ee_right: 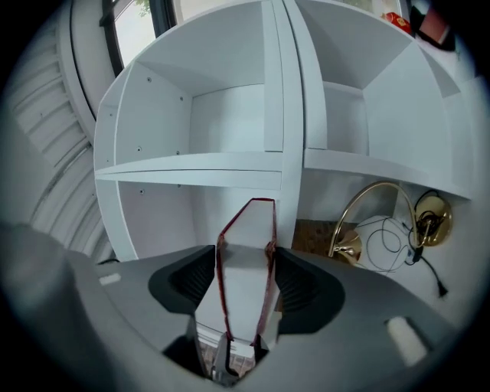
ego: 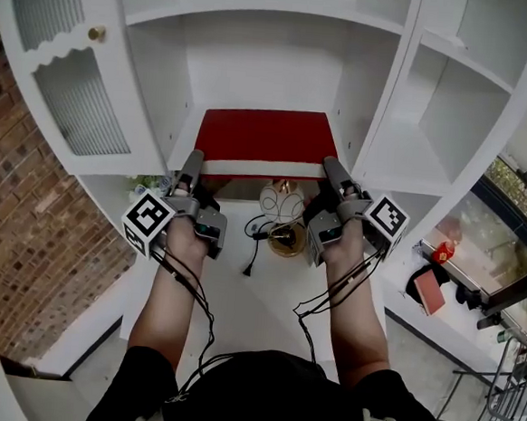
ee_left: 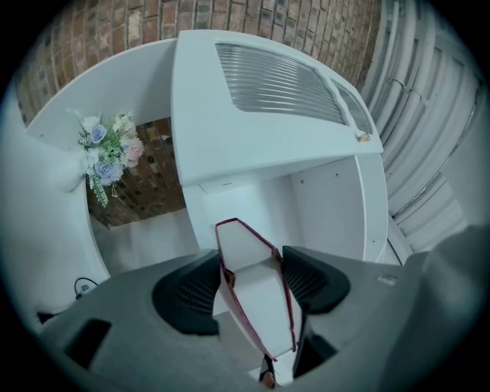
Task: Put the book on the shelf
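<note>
Head view. White shelf unit [ego: 257, 59] fills the upper frame. Red book [ego: 265, 134] lies flat, cover up, in the centre bay at mid-frame, with its white page edge facing the person. It sits at the level of the bay floor. Cannot tell whether its whole weight rests on the board.

Left gripper [ego: 192, 165] is on the book's left end and right gripper [ego: 332, 170] on its right end, both at the near corners. Marker cubes sit on the outer side of each, forearms below.

Left gripper view. The book's end stands between the jaws, red covers outlining the white pages. Pads [ee_left: 191, 295] lie against the covers on both sides, no gap made out. Clamped on the book.

Right gripper view. Same picture here: the book fills the space between the jaws, and pads [ee_right: 191, 279] touch both covers. Clamped on the book.

Surroundings:
- Below the book at centre frame, a lamp [ego: 282, 202] with a pale globe and brass base stands on the white desk top [ego: 266, 296]. A black cable [ego: 251, 249] trails just beside it.
- Cabinet door [ego: 74, 81] with ribbed glass and a brass knob [ego: 97, 33] at upper left.
- Artificial flowers [ego: 147, 184] just left of the left gripper.
- Brick wall [ego: 8, 230] along the left edge.
</note>
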Demonstrator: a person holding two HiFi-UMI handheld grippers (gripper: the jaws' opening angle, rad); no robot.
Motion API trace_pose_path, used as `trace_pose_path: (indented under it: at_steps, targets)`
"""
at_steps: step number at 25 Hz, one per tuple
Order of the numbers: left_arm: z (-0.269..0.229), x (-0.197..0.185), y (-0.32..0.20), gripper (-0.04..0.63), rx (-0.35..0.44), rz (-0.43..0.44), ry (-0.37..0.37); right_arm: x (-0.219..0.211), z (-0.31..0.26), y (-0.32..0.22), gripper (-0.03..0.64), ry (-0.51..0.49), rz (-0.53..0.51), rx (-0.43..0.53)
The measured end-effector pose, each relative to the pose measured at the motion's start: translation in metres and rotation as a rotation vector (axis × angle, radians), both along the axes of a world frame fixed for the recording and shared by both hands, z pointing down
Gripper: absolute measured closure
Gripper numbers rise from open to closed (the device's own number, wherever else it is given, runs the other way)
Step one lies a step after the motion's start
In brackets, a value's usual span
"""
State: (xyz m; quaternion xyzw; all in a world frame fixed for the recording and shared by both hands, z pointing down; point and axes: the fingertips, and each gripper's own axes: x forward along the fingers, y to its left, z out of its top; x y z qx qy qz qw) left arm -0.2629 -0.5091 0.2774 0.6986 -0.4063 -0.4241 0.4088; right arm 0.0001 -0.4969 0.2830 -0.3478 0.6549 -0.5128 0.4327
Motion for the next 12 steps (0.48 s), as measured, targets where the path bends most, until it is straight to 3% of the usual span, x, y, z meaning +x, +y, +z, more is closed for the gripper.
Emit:
trace_pose_path:
  at_steps: [4, 6, 9, 12]
  targets:
    - [-0.008, 0.004, 0.006, 0.305, 0.064, -0.014, -0.082, 0.004, -0.006, 0.006, 0.328, -0.122, -0.034, 0.075]
    - [-0.015, 0.001, 0.014, 0.287, 0.120, -0.063, -0.157, 0.008, -0.008, 0.010, 0.327, -0.096, -0.020, 0.117]
    - [-0.021, -0.005, 0.031, 0.287, 0.200, -0.146, -0.327, 0.011, -0.010, 0.023, 0.318, 0.083, 0.024, 0.217]
    - [-0.014, -0.001, 0.052, 0.308, 0.269, -0.231, -0.593, 0.018, 0.001, 0.034, 0.318, 0.369, 0.126, 0.297]
